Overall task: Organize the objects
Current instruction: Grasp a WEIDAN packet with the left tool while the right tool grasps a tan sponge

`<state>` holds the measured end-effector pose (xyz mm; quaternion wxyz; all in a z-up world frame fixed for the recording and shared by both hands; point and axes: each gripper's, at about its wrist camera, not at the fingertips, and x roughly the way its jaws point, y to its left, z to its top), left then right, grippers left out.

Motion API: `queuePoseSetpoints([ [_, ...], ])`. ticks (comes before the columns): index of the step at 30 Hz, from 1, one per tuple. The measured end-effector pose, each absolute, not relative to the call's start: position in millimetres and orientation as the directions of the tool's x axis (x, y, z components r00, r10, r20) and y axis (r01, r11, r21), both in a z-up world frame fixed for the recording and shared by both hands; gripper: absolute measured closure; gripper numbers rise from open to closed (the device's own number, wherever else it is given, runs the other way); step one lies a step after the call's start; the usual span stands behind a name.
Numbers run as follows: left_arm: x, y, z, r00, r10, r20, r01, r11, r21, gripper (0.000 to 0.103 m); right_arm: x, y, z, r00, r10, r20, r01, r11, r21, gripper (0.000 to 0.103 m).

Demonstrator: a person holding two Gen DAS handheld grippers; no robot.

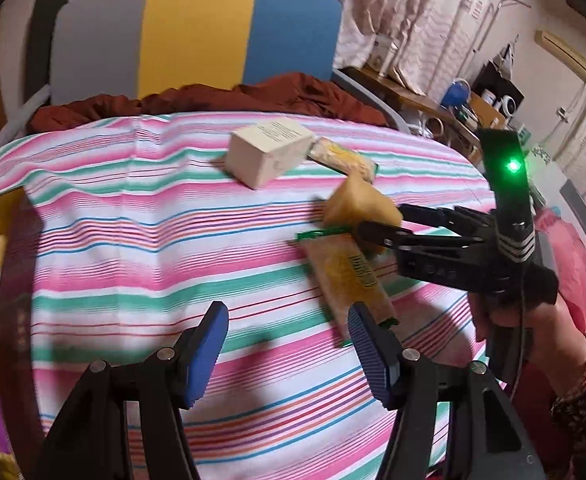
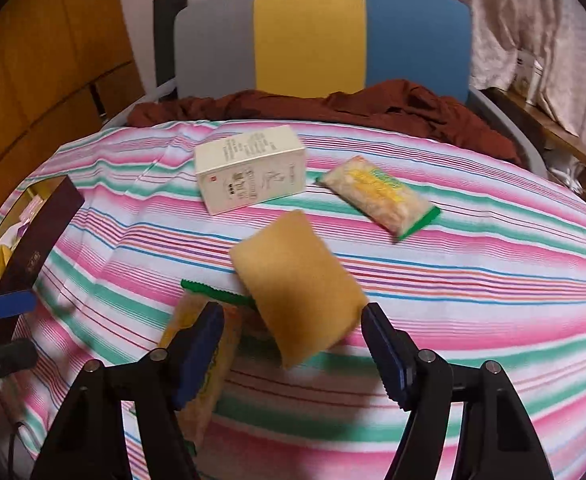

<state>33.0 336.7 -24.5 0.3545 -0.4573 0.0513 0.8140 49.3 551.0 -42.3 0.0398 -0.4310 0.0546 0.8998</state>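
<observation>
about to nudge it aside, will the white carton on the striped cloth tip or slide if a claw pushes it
The white carton lies on a long face, so it probably slides rather than tips. Its sharp, undented edges suggest stiff card, likely light for its size. The striped cloth under it looks loose and creased, so it may bunch up and drag.

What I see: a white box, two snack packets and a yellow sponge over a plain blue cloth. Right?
No: the right wrist view shows the cloth striped pink, green and white, not plain blue. The white box, far packet, near packet and yellow sponge are there.
</observation>
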Motion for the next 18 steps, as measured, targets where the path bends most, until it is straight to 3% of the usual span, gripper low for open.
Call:
queuePoseSetpoints([
  [2,33,349,-28,-0.308,0.532,-0.789,-0.637,-0.731,-0.245,0.04,49,548,-46,-0.625,0.051,-0.779,-0.116,-0.993,0.028,0.046],
  [3,32,356,-30,-0.297,0.534,-0.792,-0.642,-0.726,-0.248,0.04,49,548,-45,-0.619,0.066,-0.783,-0.123,-0.992,0.014,0.057],
  [7,31,382,-36,-0.245,0.528,-0.813,-0.661,-0.704,-0.258,0.039,55,567,-35,-0.621,0.047,-0.782,-0.191,-0.977,0.093,0.06],
  [10,30,411,-46,-0.189,0.506,-0.841,-0.69,-0.678,-0.253,0.033,63,576,-21,-0.634,0.116,-0.765,-0.242,-0.969,0.053,0.06],
  [18,35,445,-67,-0.189,0.442,-0.877,-0.725,-0.665,-0.179,0.031,71,588,-12,-0.639,0.158,-0.752,-0.295,-0.954,0.05,0.06],
])
